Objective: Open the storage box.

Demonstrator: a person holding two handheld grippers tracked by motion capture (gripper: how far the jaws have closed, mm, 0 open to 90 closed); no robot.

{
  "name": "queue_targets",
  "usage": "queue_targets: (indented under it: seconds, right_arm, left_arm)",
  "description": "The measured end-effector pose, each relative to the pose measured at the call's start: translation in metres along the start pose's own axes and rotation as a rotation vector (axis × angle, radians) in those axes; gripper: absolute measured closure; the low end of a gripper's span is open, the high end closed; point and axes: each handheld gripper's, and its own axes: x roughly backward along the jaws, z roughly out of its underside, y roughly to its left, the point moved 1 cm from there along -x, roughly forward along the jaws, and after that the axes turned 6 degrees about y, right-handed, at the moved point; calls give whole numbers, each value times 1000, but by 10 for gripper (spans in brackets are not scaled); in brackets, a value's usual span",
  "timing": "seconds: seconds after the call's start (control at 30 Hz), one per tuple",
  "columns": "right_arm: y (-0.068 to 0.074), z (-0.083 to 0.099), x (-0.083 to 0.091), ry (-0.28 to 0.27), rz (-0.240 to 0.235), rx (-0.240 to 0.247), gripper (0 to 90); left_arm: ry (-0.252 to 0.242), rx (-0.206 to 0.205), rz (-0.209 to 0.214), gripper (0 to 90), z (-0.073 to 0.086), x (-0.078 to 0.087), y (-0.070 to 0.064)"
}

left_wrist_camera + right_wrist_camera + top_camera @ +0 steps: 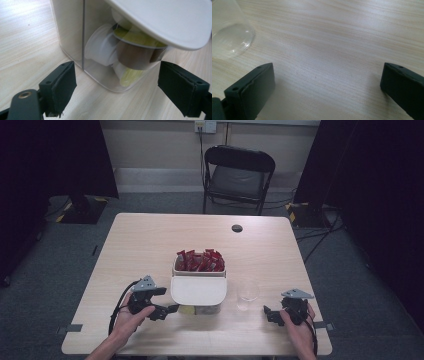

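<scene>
Now clear container (100, 50), white lid (170, 20), pods inside; left gripper (117, 87), right gripper (327, 85) both wide apart, empty.

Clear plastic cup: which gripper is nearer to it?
Right. The right gripper sits just right of the clear plastic cup, jaws open toward it. The left gripper is across the lidded clear container, its open jaws at that container's near-left corner.

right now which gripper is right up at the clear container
The left gripper: its open jaws reach the container with the white lid. The right gripper is open over bare table, past the glass.
</scene>
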Motion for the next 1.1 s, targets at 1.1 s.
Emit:
queue_targets:
  seconds: [1.1]
  right_arm:
    - [0,0,0,-1,-3,4,0]
  left_arm:
    - [-64,-18,28,158,-17,14,-6]
